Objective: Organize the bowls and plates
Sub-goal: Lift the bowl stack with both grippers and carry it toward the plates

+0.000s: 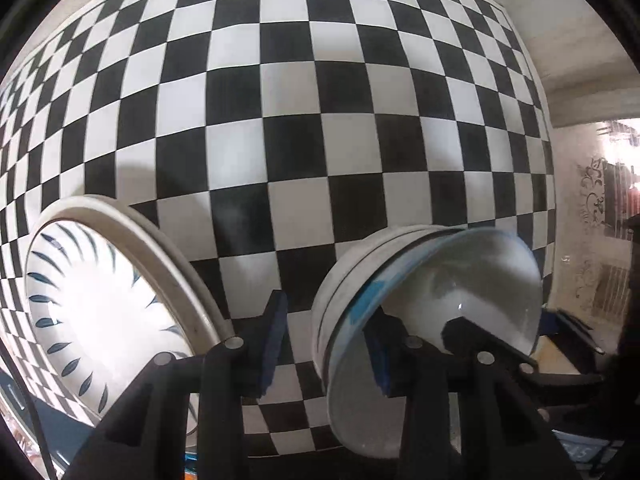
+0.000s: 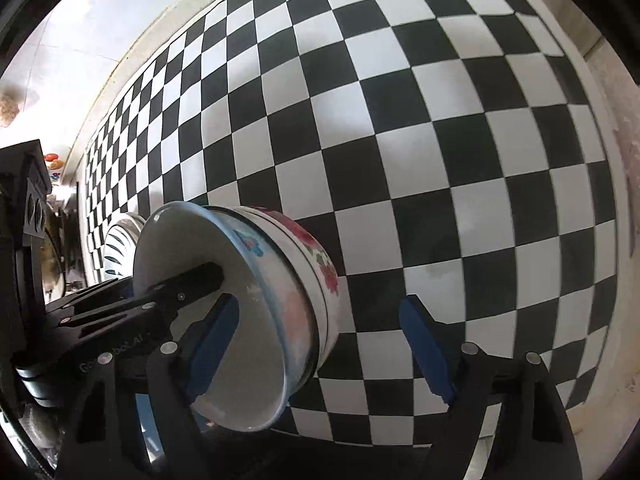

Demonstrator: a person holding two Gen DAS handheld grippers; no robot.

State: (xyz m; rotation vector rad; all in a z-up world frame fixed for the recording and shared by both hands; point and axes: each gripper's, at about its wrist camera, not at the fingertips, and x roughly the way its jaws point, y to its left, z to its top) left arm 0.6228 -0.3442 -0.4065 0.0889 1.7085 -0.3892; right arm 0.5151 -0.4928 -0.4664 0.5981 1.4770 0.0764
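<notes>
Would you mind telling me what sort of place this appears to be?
Probably a home kitchen or dining table: a black-and-white checked tablecloth carries stacked floral bowls and a leaf-patterned plate.

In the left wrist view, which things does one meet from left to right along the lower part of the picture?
Leaf-pattern plate → left gripper's left finger → stack of bowls, whose rim meets the gripper's right finger.
</notes>
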